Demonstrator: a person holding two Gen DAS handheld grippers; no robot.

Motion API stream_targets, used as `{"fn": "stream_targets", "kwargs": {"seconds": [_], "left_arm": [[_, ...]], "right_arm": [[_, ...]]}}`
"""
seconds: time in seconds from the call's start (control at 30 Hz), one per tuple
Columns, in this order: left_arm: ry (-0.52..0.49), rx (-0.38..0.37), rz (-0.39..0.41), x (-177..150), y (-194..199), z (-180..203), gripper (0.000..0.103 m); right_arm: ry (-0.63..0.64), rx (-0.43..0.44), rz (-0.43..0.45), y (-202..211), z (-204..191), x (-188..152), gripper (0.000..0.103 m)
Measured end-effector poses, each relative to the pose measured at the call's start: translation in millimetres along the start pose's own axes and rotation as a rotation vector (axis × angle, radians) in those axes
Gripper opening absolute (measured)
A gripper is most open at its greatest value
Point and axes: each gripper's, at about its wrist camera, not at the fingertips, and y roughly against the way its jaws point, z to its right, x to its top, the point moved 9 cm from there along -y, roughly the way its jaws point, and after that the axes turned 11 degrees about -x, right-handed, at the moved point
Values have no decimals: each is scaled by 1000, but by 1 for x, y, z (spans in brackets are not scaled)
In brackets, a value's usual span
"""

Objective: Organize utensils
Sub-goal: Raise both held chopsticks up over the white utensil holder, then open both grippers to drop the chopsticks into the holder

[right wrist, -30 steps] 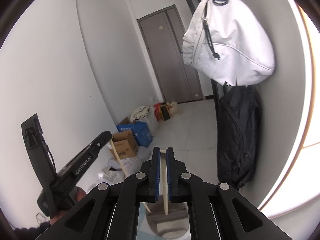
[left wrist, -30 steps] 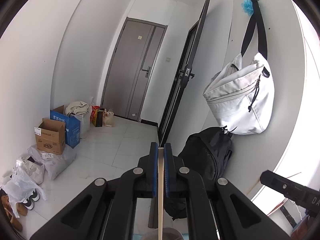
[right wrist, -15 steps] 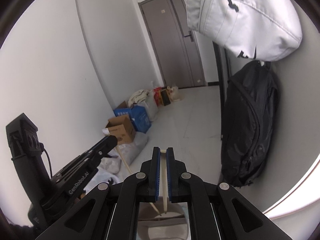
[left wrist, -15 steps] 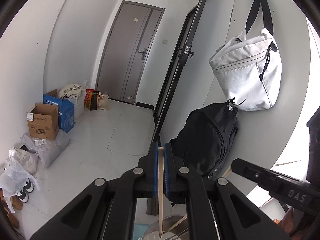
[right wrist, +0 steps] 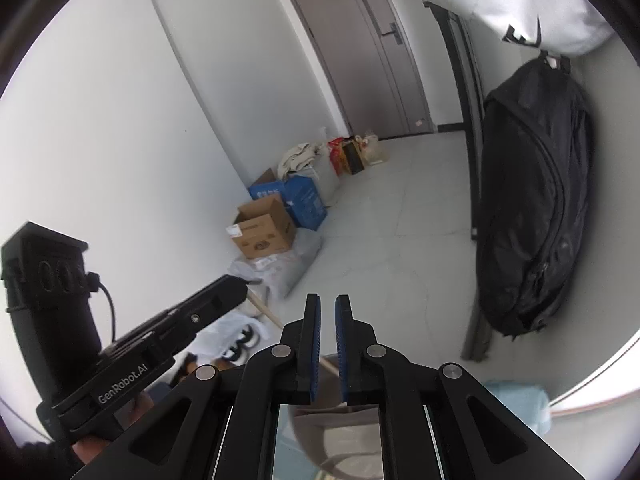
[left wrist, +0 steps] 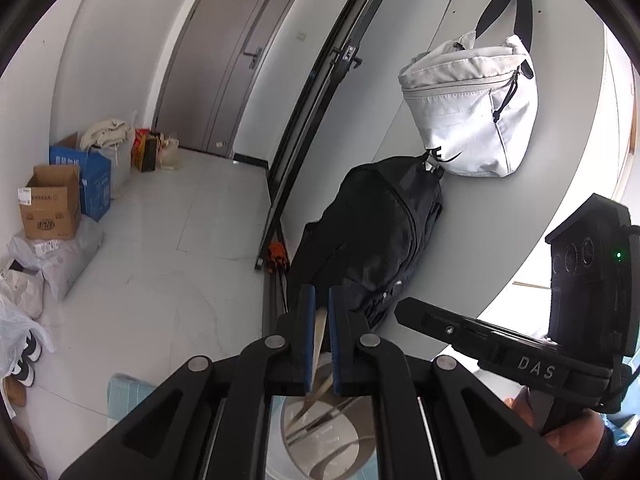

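Two hand-held grippers in play. Left hand-held gripper has jaws opening, narrow gap, one pale wooden chopstick between the blue pads and leaning toward the left pad; can't tell if the pads are touching it. Chopstick's long axis runs along the fingers, slanting from its top end between the pads down into a round grey utensil holder right under the gripper. Inside the holder at least two more sticks lie slanted across the opening; exact count unclear, partly hidden by the gripper body. Right hand-held gripper has jaws opening, small gap, nothing between the pads in its own view; it sits just above the same holder, whose rim shows below the fingers. From the right wrist view the left gripper comes in from the left with one chopstick sticking out past its tip, pointing down-right to the holder. One hand visible gripping the right unit at lower right of the left view. Background: one black backpack against the wall, one white bag hanging above it, one brown cardboard box, one blue box, one grey door, one light blue cloth on the bench beside the holder.
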Motion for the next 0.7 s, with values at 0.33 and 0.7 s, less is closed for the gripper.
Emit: {"fn": "stream_targets", "kwargs": {"seconds": [0.33,0.7], "left_arm": [[28,92,18,2,35,-2,59],[64,198,13,-23,68,1,75]], "right_arm": [[-91,-1,76,47,18,-7,59],[-96,-41,135,100,24,-33,79]]}}
